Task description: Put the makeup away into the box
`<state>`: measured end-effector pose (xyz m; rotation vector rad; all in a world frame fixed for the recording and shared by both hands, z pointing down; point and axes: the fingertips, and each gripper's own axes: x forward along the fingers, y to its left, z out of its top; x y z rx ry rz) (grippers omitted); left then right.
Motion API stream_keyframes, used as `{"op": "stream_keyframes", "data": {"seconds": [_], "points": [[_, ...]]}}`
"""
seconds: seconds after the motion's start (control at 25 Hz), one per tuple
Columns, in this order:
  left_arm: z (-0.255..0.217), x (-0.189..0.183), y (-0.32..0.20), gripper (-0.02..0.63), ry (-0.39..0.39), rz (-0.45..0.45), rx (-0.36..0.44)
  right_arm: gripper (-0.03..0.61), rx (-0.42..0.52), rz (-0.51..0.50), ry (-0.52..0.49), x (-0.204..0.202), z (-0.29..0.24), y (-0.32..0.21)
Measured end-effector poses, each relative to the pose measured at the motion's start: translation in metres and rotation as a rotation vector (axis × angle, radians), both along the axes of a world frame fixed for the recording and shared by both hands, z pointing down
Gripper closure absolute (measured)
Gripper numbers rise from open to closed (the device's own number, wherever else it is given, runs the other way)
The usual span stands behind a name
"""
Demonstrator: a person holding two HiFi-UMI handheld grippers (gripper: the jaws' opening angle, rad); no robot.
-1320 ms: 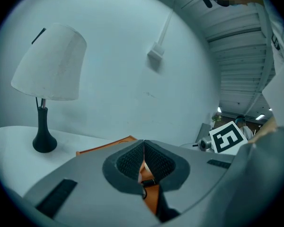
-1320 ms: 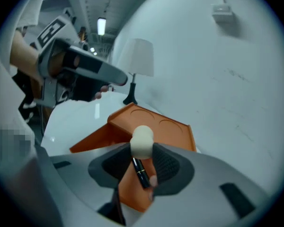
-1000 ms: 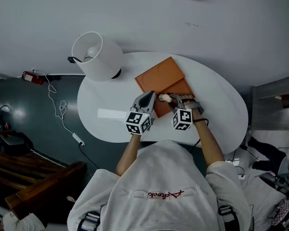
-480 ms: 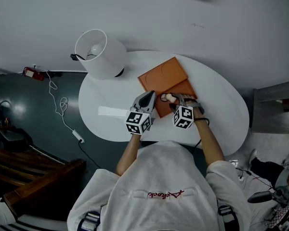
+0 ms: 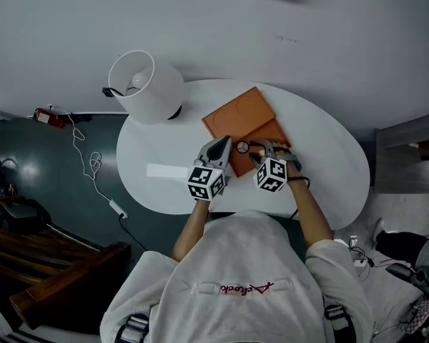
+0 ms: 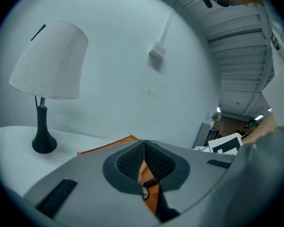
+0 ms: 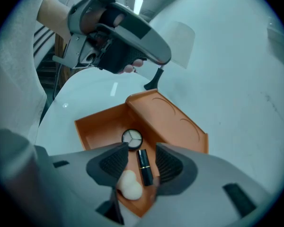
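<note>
The right tongs (image 7: 141, 156) stand apart, their jaws having just been opening, the pads pressing on nothing; a black lipstick tube (image 7: 144, 167) lies loose between them, inside the open orange box (image 7: 92, 126); a pale beige blending sponge (image 7: 129, 184) sits close by one jaw, a round compact (image 7: 132, 137) just beyond the tips; the left tongs (image 6: 143, 145) are closed together and empty, beside the box over the white oval surface (image 5: 322, 170); a white-shaded lamp (image 6: 49, 63) stands well beyond them
</note>
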<state>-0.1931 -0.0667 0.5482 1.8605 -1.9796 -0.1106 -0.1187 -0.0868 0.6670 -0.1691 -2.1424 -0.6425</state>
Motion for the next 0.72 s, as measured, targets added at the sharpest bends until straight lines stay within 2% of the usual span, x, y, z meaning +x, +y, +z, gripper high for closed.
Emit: {"op": "stream_keyframes", "data": {"seconds": [0.16, 0.28, 0.36, 0.52, 0.72], "points": [[-0.002, 0.001, -0.002, 0.603, -0.005, 0.010, 0.003, 0.527, 0.042, 0.055, -0.070, -0.003, -0.013, -0.009], [-0.003, 0.004, -0.001, 0.603, -0.007, 0.019, 0.006, 0.557, 0.043, 0.097, -0.103, -0.003, -0.020, -0.012], [-0.005, 0.005, -0.002, 0.603, -0.008, 0.024, 0.009, 0.558, 0.011, 0.149, -0.133, -0.004, -0.025, -0.014], [-0.008, 0.009, -0.002, 0.603, -0.012, 0.035, 0.017, 0.558, -0.156, 0.355, -0.256, -0.003, -0.046, -0.026], [-0.012, 0.012, -0.001, 0.603, -0.015, 0.049, 0.025, 0.558, -0.475, 0.661, -0.478, 0.005, -0.079, -0.044]]}}
